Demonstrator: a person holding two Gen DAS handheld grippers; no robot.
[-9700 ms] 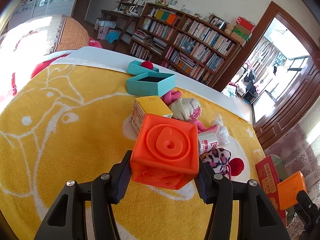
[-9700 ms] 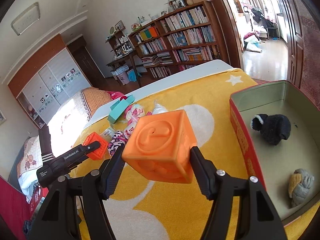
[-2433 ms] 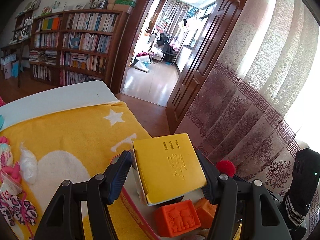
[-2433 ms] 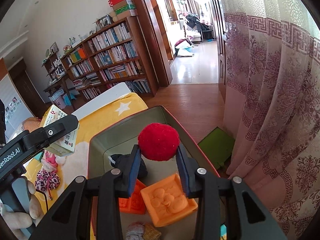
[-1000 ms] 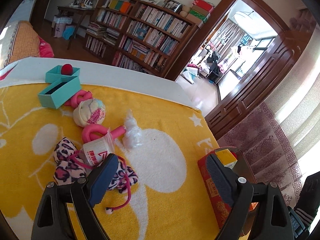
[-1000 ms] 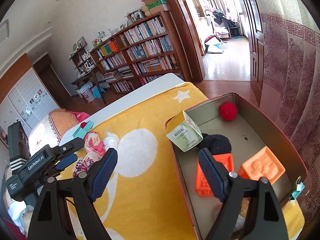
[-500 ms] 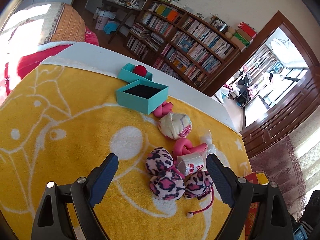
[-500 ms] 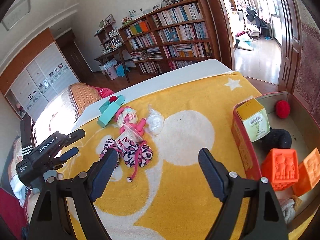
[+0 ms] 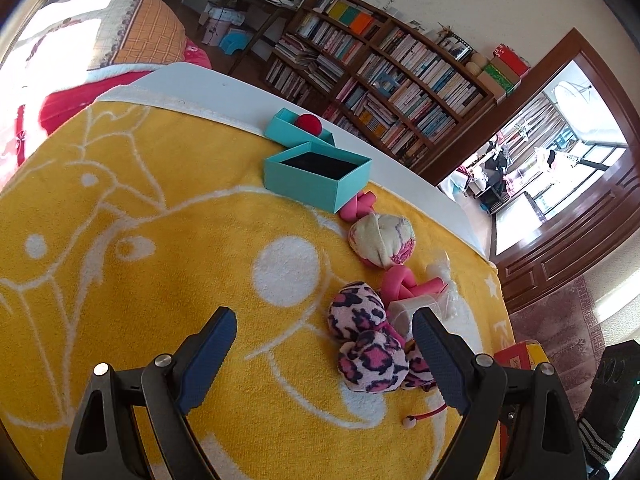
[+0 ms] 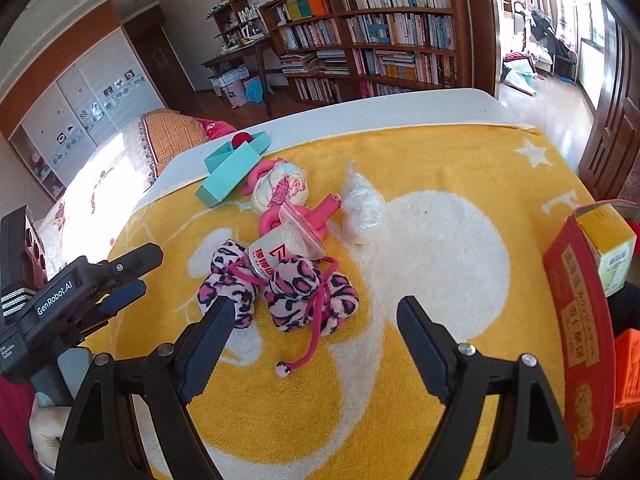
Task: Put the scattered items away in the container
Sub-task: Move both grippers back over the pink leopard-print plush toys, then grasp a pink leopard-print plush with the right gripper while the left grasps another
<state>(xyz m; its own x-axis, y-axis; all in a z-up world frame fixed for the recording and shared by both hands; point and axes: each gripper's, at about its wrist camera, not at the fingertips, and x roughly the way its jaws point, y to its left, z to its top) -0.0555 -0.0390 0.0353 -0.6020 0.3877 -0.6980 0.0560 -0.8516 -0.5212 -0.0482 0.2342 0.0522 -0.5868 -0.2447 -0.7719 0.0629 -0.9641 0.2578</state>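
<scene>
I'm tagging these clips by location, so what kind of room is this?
Most likely a lived-in bedroom or study at home. A tall wooden bookshelf packed with books lines the far wall, a bed with a checked quilt stands beside it, and the work surface is a table under a yellow towel.

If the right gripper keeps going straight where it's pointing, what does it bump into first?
Probably the leopard-print plush toy, lying just ahead between the open jaws of the right gripper. Depth is hard to judge, so it might meet the yellow blanket first.
</scene>
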